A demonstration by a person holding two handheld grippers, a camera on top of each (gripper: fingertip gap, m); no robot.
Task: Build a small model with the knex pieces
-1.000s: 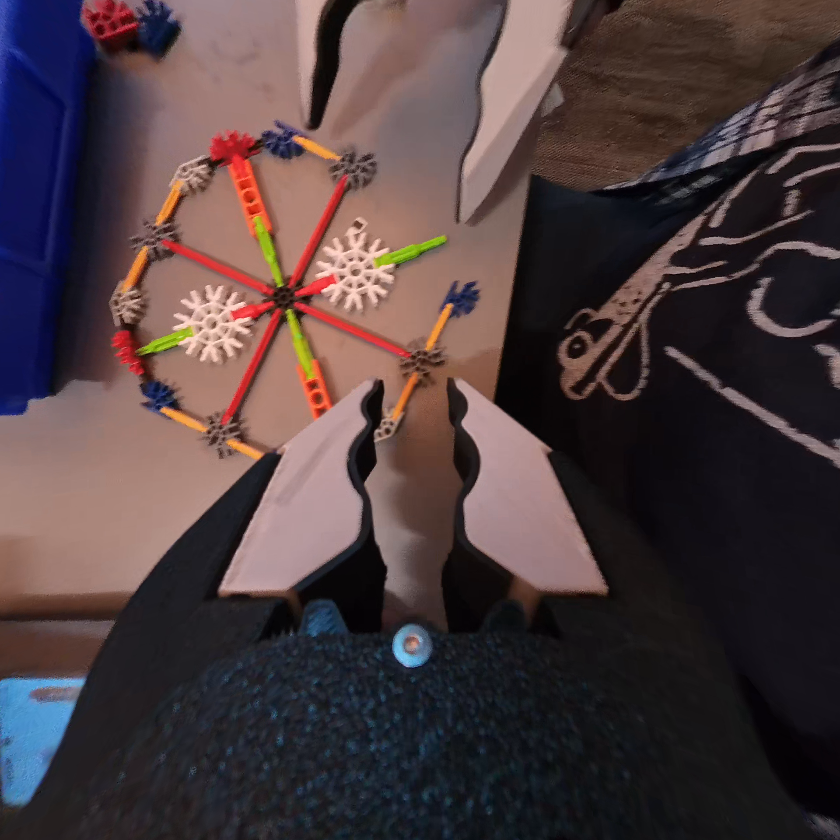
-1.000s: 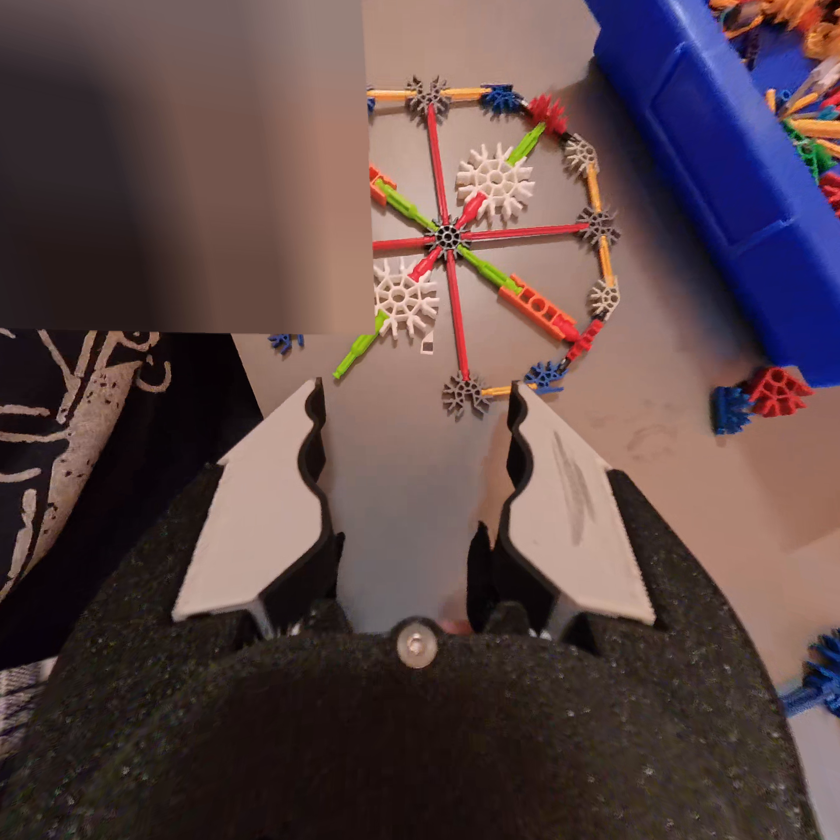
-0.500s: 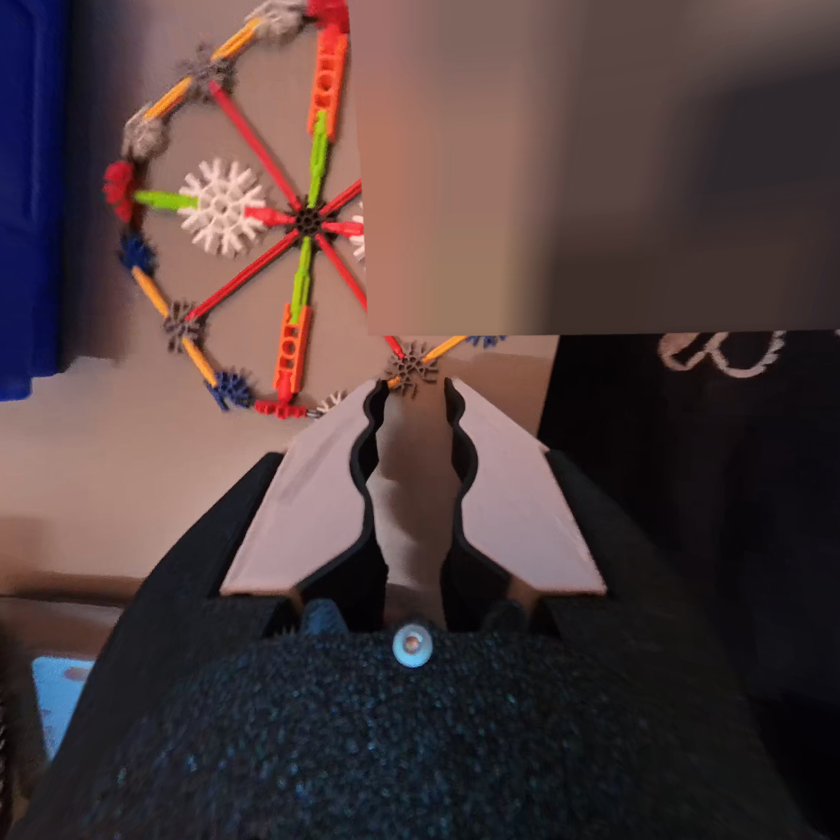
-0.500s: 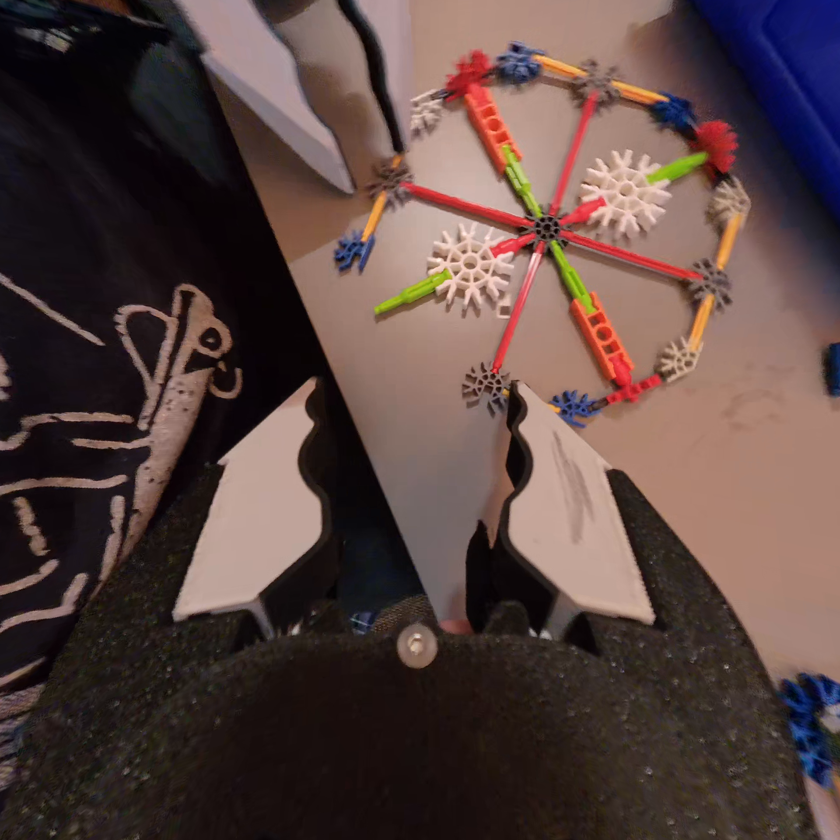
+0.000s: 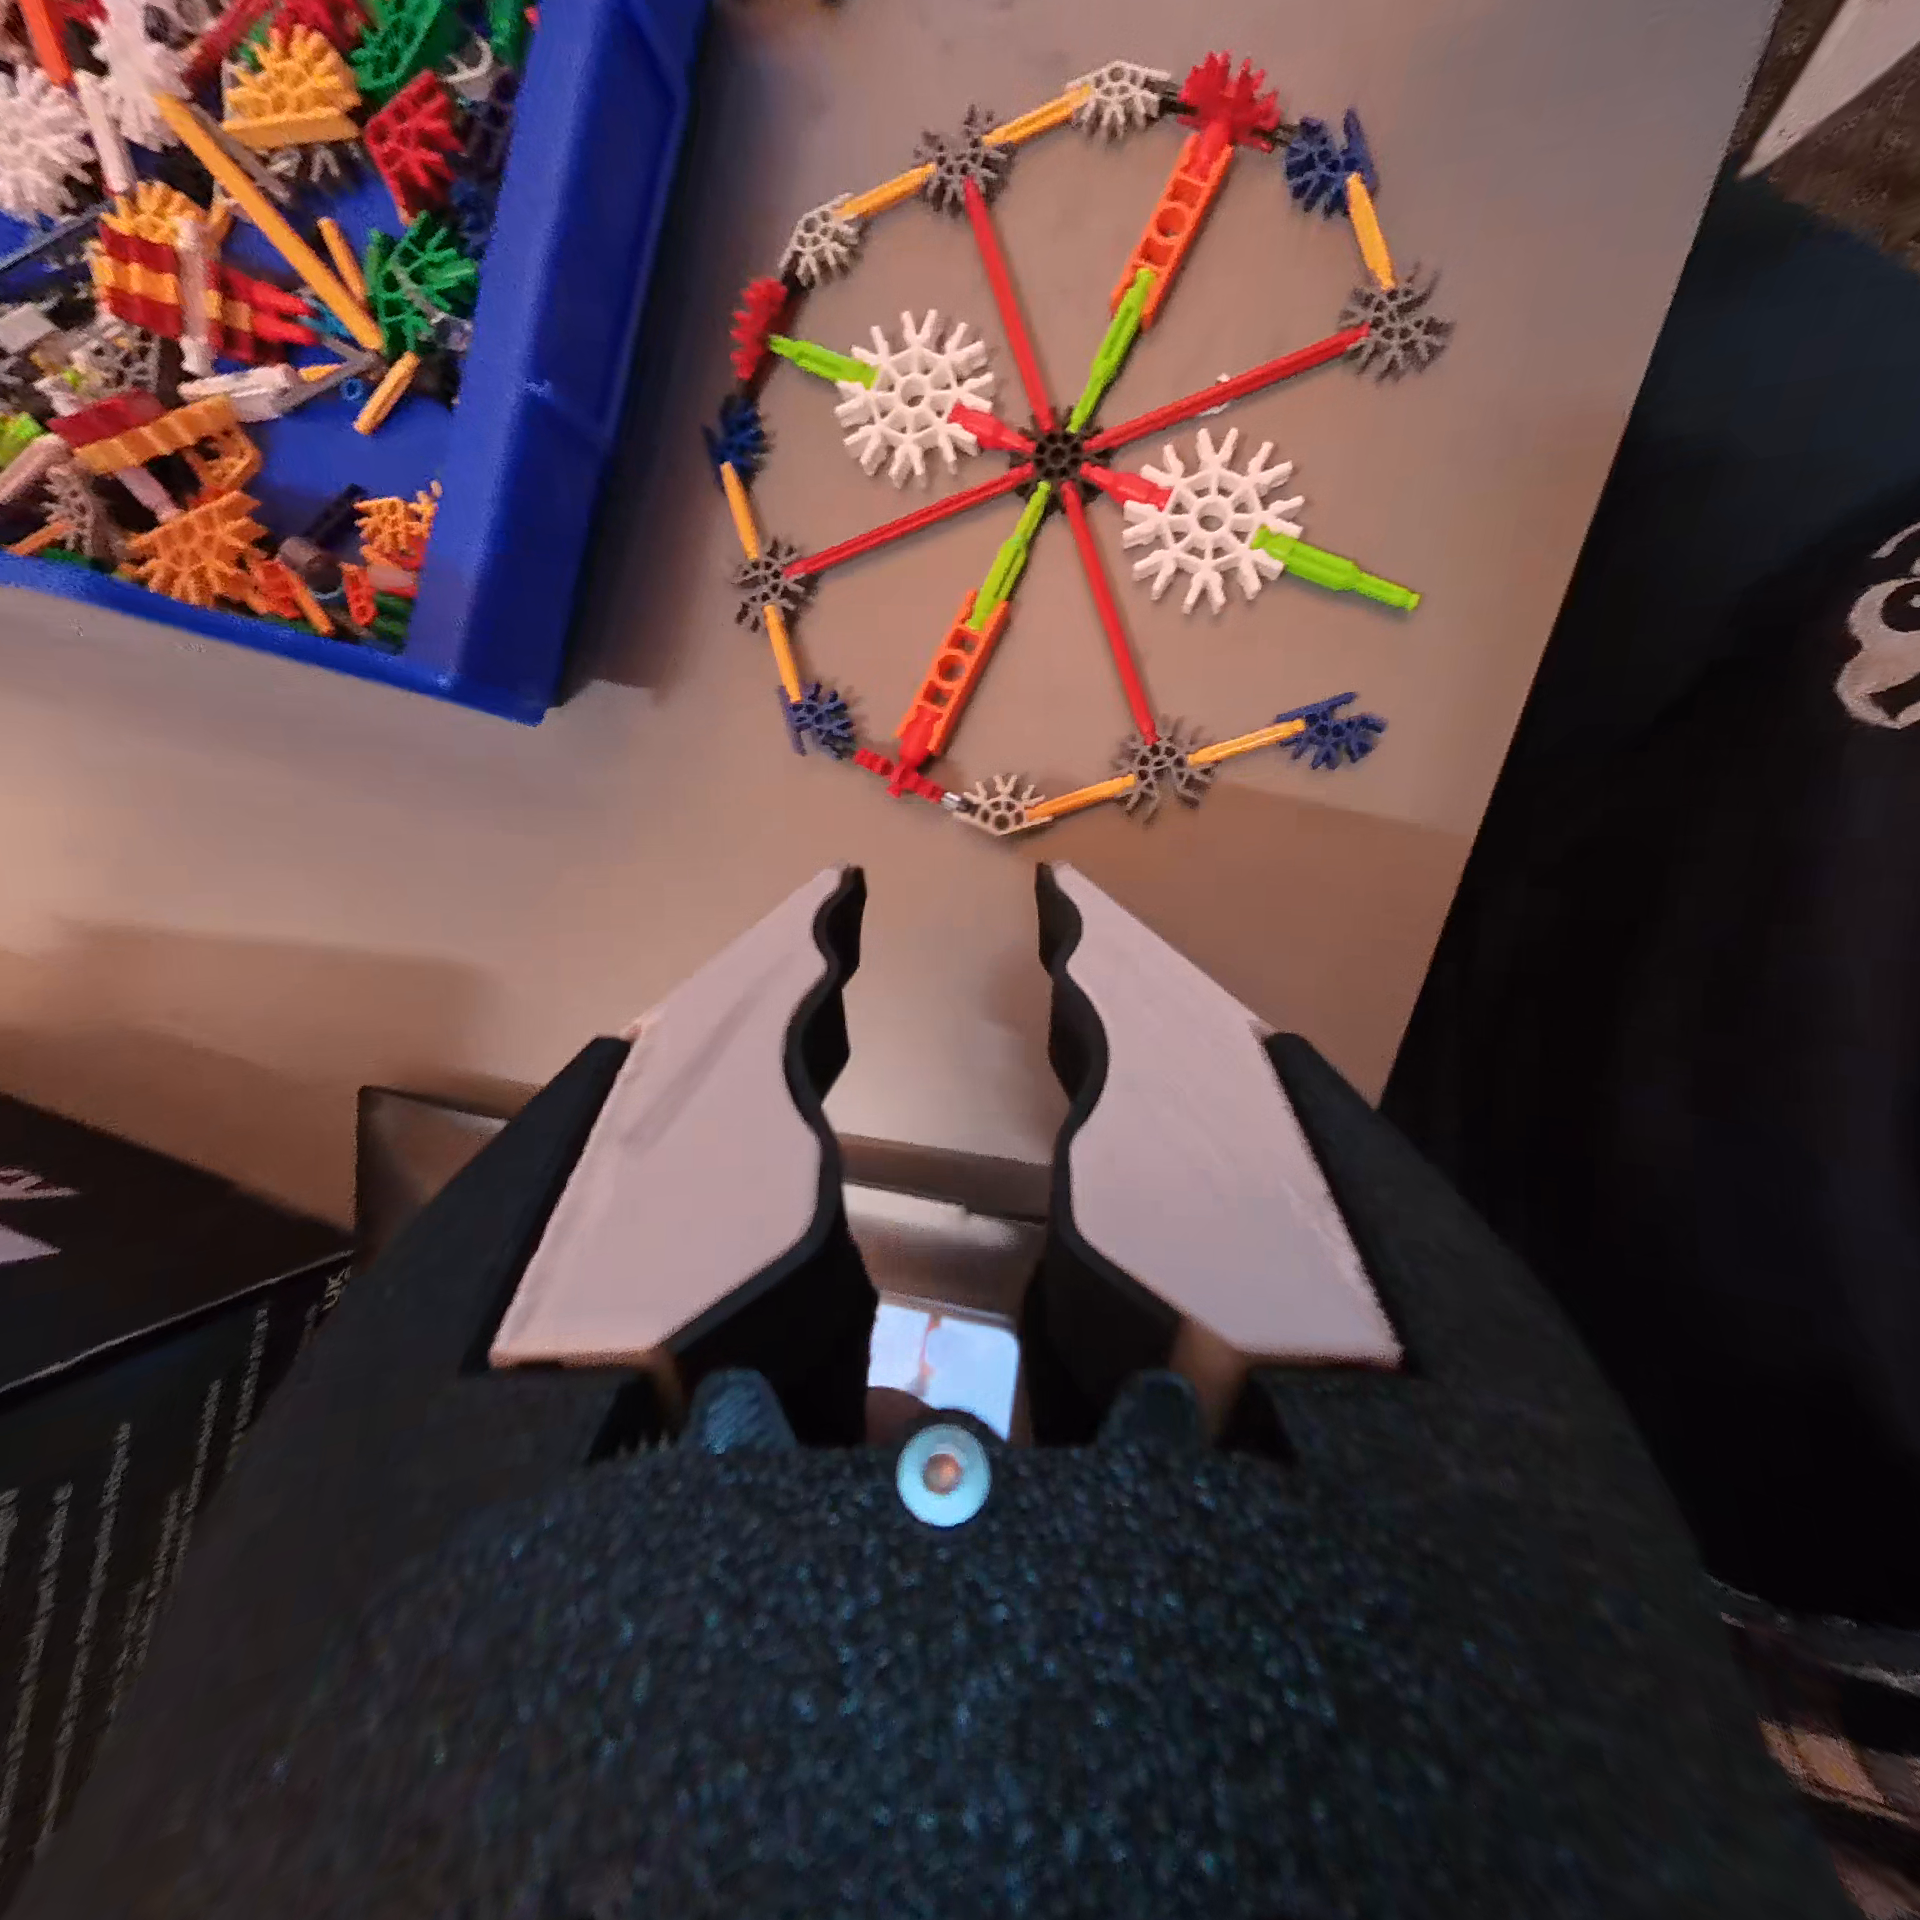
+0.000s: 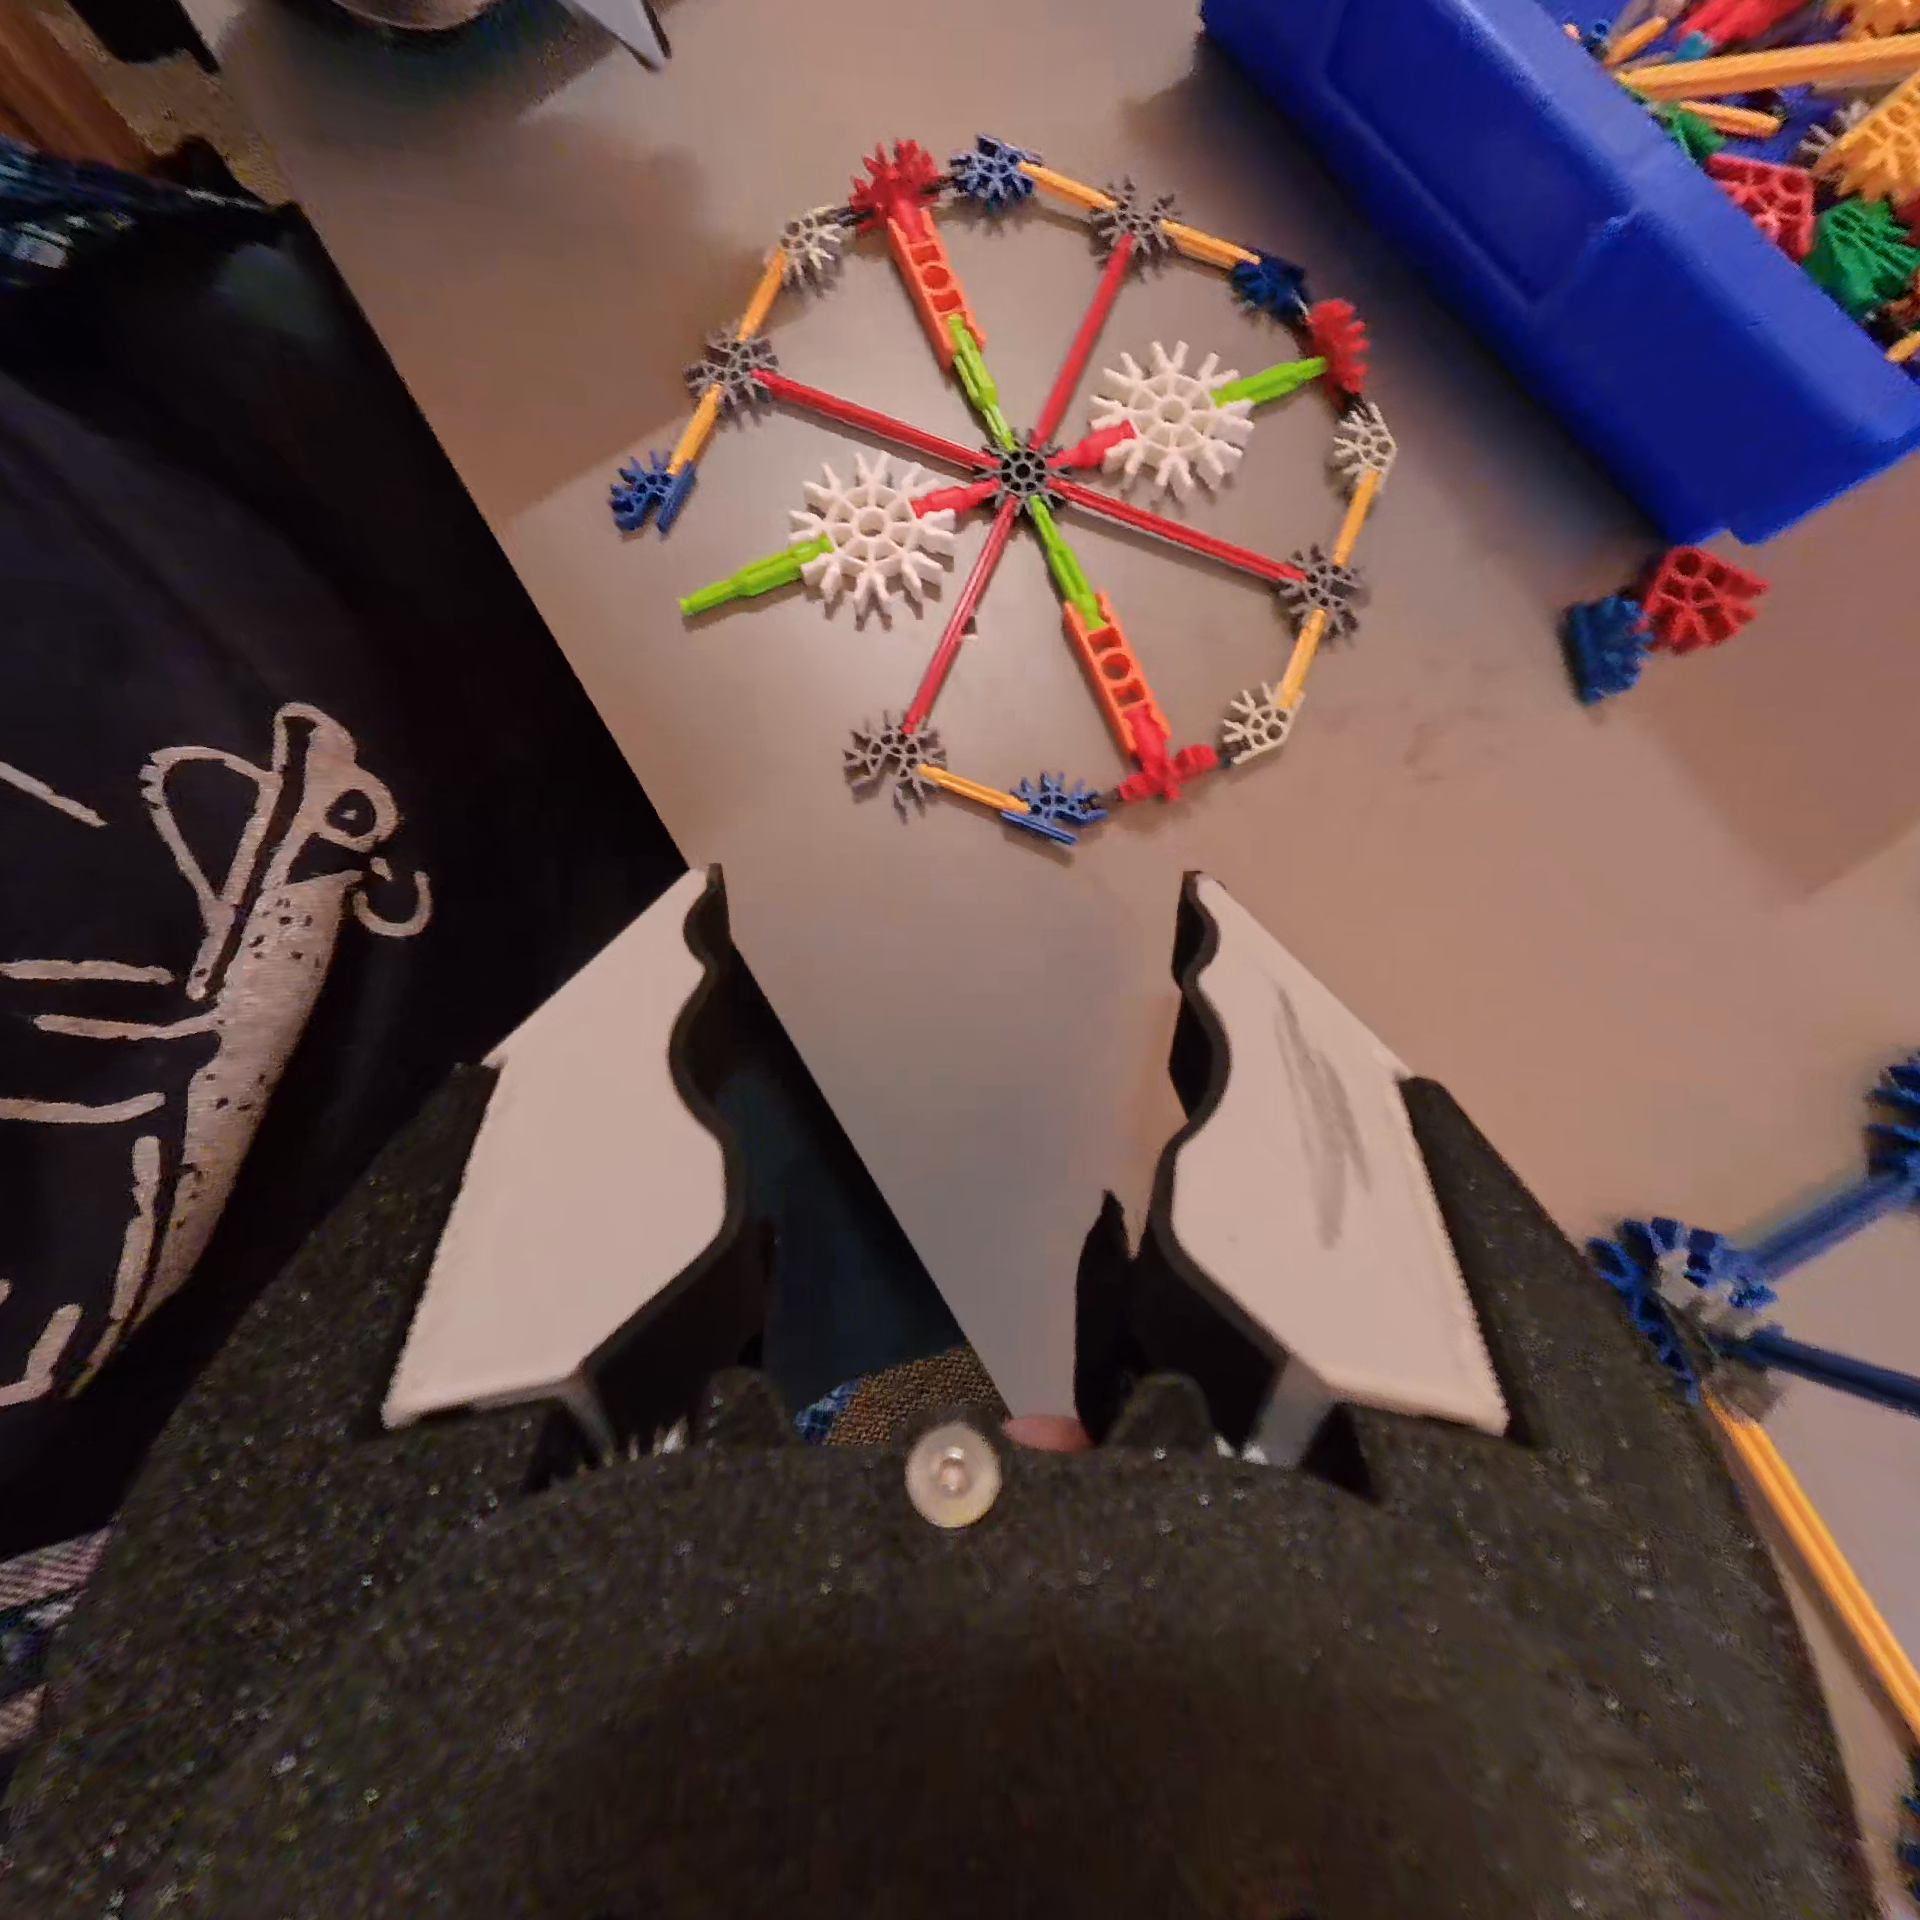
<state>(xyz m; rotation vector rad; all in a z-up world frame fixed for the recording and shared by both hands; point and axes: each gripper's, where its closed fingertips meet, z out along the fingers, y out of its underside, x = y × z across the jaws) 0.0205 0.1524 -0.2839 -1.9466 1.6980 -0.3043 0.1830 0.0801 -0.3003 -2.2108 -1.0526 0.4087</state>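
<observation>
beige tabletop (image 5: 260, 883) lay under both views, bearing a flat wheel of plastic rods and snowflake connectors (image 5: 1060, 457), red spokes meeting at a black hub, its rim unfinished on the side by the table edge. the left gripper (image 5: 945, 883) hovered just short of the wheel's rim with a narrow gap between its fingers, holding nothing. the right gripper (image 6: 945, 883) hung near the opposite rim, spread wider and also empty. a blue plastic bin of loose pieces (image 5: 520, 436) sat beside the wheel, and a red and blue connector pair (image 6: 1662, 613) lay apart. a careless nudge could have pushed the wheel's loose blue-tipped yellow rod (image 6: 665, 468) over the table edge.
</observation>
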